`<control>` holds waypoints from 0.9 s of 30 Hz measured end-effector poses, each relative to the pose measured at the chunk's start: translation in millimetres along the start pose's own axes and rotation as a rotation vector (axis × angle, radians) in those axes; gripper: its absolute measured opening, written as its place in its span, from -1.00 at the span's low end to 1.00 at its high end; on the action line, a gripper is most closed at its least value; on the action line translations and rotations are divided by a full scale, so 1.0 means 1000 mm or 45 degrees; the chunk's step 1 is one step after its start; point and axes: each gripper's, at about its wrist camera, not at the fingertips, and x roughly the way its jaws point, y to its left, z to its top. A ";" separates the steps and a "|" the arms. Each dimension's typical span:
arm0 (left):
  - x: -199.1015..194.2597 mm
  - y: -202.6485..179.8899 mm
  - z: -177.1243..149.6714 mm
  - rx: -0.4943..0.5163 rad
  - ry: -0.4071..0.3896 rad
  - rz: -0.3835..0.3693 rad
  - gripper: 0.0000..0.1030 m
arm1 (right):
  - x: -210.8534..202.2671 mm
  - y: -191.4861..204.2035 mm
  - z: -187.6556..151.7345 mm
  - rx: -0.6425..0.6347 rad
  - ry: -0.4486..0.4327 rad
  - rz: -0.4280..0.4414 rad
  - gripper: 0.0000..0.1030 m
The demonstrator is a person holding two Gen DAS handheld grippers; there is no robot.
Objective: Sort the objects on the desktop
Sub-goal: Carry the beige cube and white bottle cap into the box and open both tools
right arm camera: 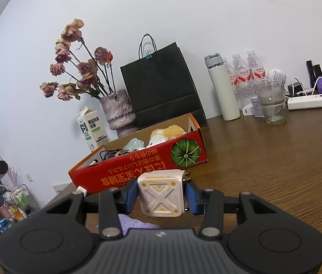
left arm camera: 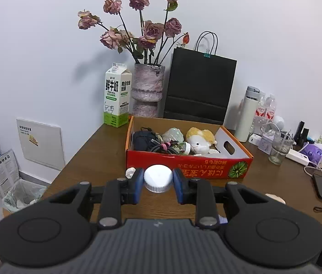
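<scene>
Left wrist view: left tool (left arm camera: 158, 183) is nearest, blue pads pinching a white ribbed-cap jar (left arm camera: 158, 178) by its sides, clear of the table (left arm camera: 97, 155). Red cardboard box (left arm camera: 188, 166) sits dead ahead and just far of the jar, long side facing the tool, open top. It already holds black cables (left arm camera: 147, 142), a plush toy (left arm camera: 201, 140) and a clear wrapped item (left arm camera: 173, 135). Free floor shows only at the box's right end. Milk carton (left arm camera: 117, 96), vase of dried roses (left arm camera: 147, 89) and black paper bag (left arm camera: 199, 86) stand behind it along the wall. My read: the jar needs to go forward and over the near wall.

Right wrist view: right tool (right arm camera: 161, 197) pinches a cream square block with an X-pattern face (right arm camera: 159, 197), also off the table. Box lies far and to the left of this tool, its long axis running left-near to right-far, pumpkin-print end (right arm camera: 185, 153) closest. Glass cup (right arm camera: 273, 102), flask (right arm camera: 223, 91) and power strip (right arm camera: 307, 101) sit far right, well apart from the path.

Judgement: the left tool faces the box squarely, so it likely drops first. The right tool must swing leftward and over the near wall. Both loads aiming at the same opening is the collision risk.
</scene>
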 end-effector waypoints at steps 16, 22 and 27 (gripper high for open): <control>0.078 -0.059 0.060 0.241 0.002 -0.119 -0.45 | 0.014 -0.017 0.076 0.039 -0.124 -0.026 -0.17; 0.156 -0.073 0.097 0.235 0.087 -0.239 -0.45 | 0.099 0.002 0.152 -0.089 0.035 -0.055 -0.17; 0.241 -0.087 0.080 0.304 0.259 -0.193 -0.45 | 0.208 0.011 0.167 -0.127 0.277 -0.093 -0.17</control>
